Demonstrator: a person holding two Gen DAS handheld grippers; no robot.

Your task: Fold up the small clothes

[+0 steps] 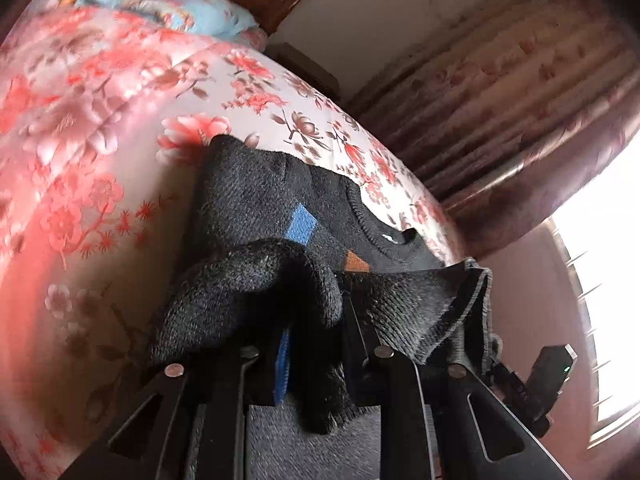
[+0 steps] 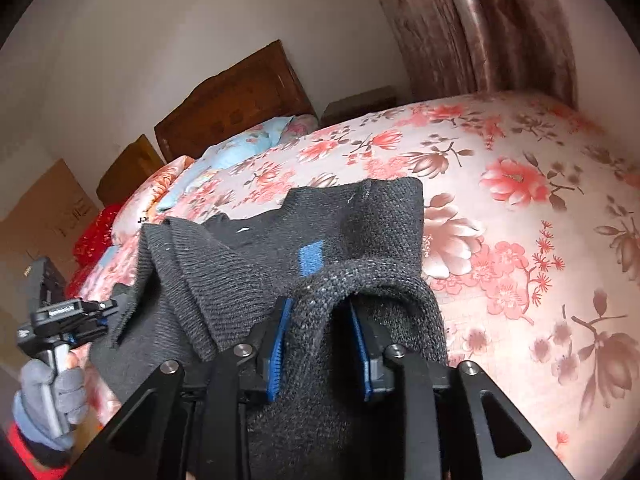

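A dark grey knit sweater (image 1: 256, 200) with a blue patch (image 1: 302, 226) and an orange patch (image 1: 356, 262) lies on the floral bed cover (image 1: 100, 140). Its near edge is lifted and folded back over the body. My left gripper (image 1: 316, 312) is shut on a thick fold of that edge, and the knit covers its fingertips. In the right wrist view my right gripper (image 2: 320, 308) is shut on another fold of the sweater (image 2: 360, 216), blue pads on both sides. The ribbed hem (image 2: 180, 276) stretches left toward the left gripper's body (image 2: 60, 312), which a gloved hand (image 2: 52, 392) holds.
The bed cover (image 2: 520, 240) spreads wide to the right of the sweater. A light blue pillow (image 2: 248, 144) and a wooden headboard (image 2: 232, 96) are at the far end. A cardboard box (image 2: 44, 208) stands left of the bed, a patterned curtain (image 1: 520, 80) and bright window (image 1: 600, 280) beyond.
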